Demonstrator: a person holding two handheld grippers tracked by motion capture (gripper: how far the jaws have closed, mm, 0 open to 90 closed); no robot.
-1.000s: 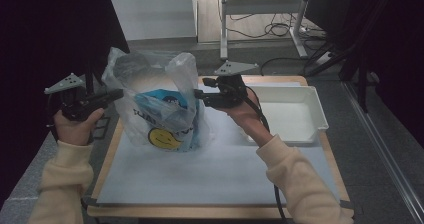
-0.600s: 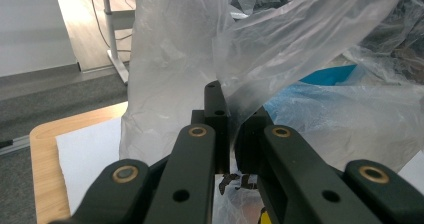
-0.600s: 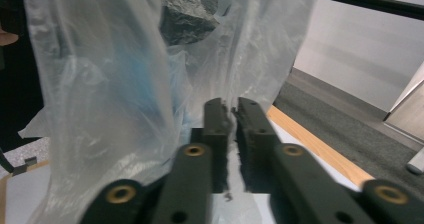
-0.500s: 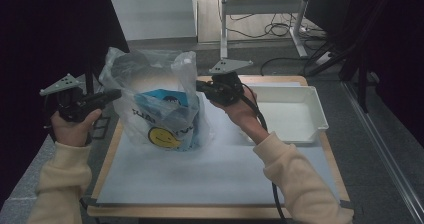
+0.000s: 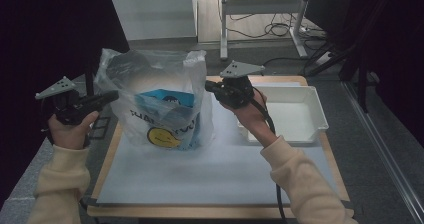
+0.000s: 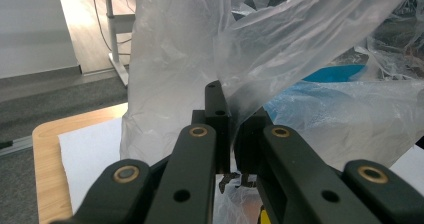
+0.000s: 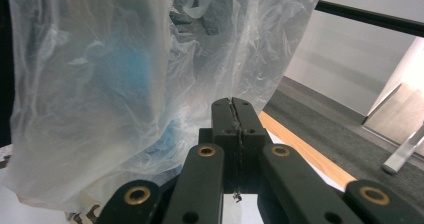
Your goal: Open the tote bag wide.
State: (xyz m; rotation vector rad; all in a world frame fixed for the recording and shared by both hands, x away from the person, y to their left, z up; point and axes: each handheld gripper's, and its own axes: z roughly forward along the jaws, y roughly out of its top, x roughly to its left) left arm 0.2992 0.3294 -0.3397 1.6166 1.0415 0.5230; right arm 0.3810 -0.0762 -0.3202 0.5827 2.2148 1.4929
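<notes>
A clear plastic bag (image 5: 160, 74) stands upright on the white mat, with a blue package (image 5: 167, 101) and a yellow round label (image 5: 160, 136) showing through it. My left gripper (image 5: 112, 96) is at the bag's left rim. In the left gripper view its jaws (image 6: 234, 109) are shut, with the bag's film (image 6: 175, 59) pinched between them. My right gripper (image 5: 209, 86) is at the bag's right rim. Its jaws (image 7: 233, 104) are pressed together on the thin edge of the bag (image 7: 100, 84). The bag's mouth is held spread between the two hands.
A white tray (image 5: 320, 119) sits on the table to the right of the bag, just beyond my right hand. The white mat (image 5: 200, 169) covers the wooden table (image 5: 107, 164). Dark floor and metal desk legs (image 5: 222, 24) lie past the far edge.
My right gripper has edged a little left and up to the bag's right rim. The bag's top has spread a little wider. The left hand has stayed in place.
</notes>
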